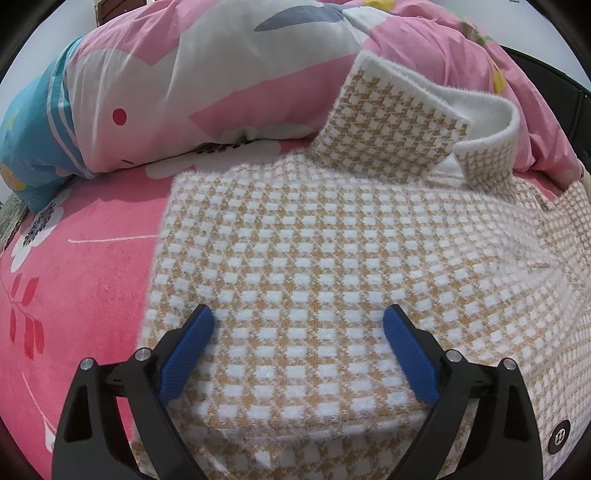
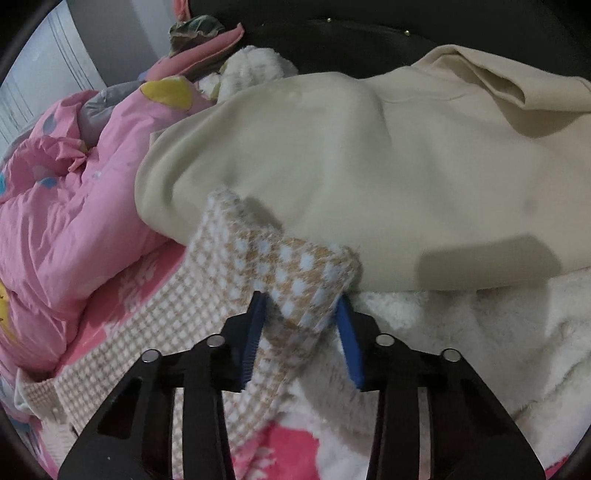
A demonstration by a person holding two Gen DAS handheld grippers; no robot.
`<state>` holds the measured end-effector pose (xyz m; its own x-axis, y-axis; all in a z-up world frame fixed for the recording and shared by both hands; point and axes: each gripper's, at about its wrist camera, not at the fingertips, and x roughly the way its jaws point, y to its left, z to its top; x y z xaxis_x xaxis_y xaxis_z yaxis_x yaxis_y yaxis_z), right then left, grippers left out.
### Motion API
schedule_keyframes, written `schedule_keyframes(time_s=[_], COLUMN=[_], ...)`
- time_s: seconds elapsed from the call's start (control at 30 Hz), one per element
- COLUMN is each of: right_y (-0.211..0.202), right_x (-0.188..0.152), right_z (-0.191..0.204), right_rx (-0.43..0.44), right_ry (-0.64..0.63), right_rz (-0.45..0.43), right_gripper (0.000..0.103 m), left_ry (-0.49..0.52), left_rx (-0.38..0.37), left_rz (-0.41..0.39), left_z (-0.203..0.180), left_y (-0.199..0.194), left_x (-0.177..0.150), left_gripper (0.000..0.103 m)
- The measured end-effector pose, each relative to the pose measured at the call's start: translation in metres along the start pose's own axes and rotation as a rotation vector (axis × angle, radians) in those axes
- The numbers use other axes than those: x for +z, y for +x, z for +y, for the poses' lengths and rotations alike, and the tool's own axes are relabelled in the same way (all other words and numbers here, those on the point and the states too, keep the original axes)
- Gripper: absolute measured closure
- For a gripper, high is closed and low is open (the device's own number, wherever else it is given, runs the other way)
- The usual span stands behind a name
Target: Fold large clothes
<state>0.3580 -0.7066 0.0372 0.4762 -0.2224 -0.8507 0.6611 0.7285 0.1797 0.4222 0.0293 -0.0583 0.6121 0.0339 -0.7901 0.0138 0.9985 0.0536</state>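
A tan-and-white houndstooth coat [image 1: 332, 258] lies folded on the pink bed sheet [image 1: 81, 295], its collar [image 1: 399, 122] turned up at the far end. My left gripper [image 1: 299, 312] hovers over the coat's near part, open wide, with its blue pads [image 1: 188, 347] clear of the cloth. In the right wrist view the coat's sleeve [image 2: 303, 280] runs up between the blue pads [image 2: 255, 332] of my right gripper [image 2: 301, 299]. That gripper is shut on the sleeve near its cuff. The sleeve end rests against a beige garment.
A beige sweatshirt [image 2: 388, 177] is heaped beyond the right gripper on a white fleece [image 2: 461, 350]. A crumpled pink duvet [image 2: 66, 206] lies at the left. A pink and white pillow [image 1: 192, 85] lies behind the coat. A dark headboard [image 2: 332, 33] closes off the far side.
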Motion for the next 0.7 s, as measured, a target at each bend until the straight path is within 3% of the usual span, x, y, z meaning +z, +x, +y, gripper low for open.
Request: schedule_keyframes(time_s=[0.17,0.4,0.53,0.7], right_y=[-0.009,-0.045,-0.090,-0.174], right_x=[-0.005,-0.018,-0.034,-0.070], right_z=[0.007,0.038,0.072,0.132], right_rx=[-0.015,-0.068,-0.020,0.121], right_ry=[-0.034,-0.131,-0.213,-0.378], right_rz=[-0.040,-0.104,-0.170,-0.254], right_gripper=[0.082,0.087,0.089,0.089], left_ry=[-0.001,0.000,-0.001,-0.032], left_rx=[-0.001,0.001,0.000,-0.035], left_rz=[-0.001,-0.001,0.004,0.019], left_z=[0.000,0.000,0.000,0.008], left_y=[-0.001,-0.001,-0.001,-0.007], left_x=[-0.001,-0.001,-0.001,0.003], left_gripper=[0.012,0.011,0.011,0.011])
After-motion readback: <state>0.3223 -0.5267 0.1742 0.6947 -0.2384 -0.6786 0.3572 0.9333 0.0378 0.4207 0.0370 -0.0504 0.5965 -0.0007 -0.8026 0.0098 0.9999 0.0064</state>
